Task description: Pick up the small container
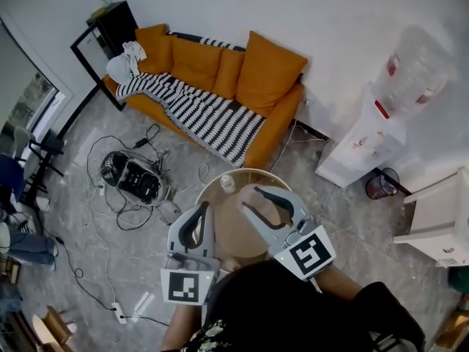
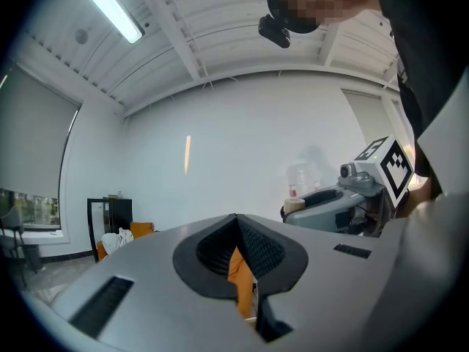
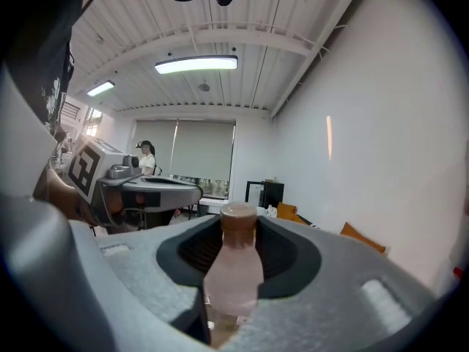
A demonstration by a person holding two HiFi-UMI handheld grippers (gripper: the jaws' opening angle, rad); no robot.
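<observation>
Plainly the right gripper (image 3: 234,233) pinches the small pink bottle (image 3: 233,273) at its belly, over the round table (image 1: 209,196) — probably light, smooth, slippery plastic. The left gripper (image 2: 236,222) is pressed together — empty.

no legible text or numbers, only a black-and-white square marker on left gripper cube (image 1: 182,287), another on right gripper cube (image 1: 311,253)

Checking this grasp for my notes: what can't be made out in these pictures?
- Base of the small bottle: right gripper view, cut off by the right gripper body below its tongs.
- Near side of the round table: head view, covered by the left gripper, the right one and the person.
- A pale item on the table: head view, too small to identify.
</observation>
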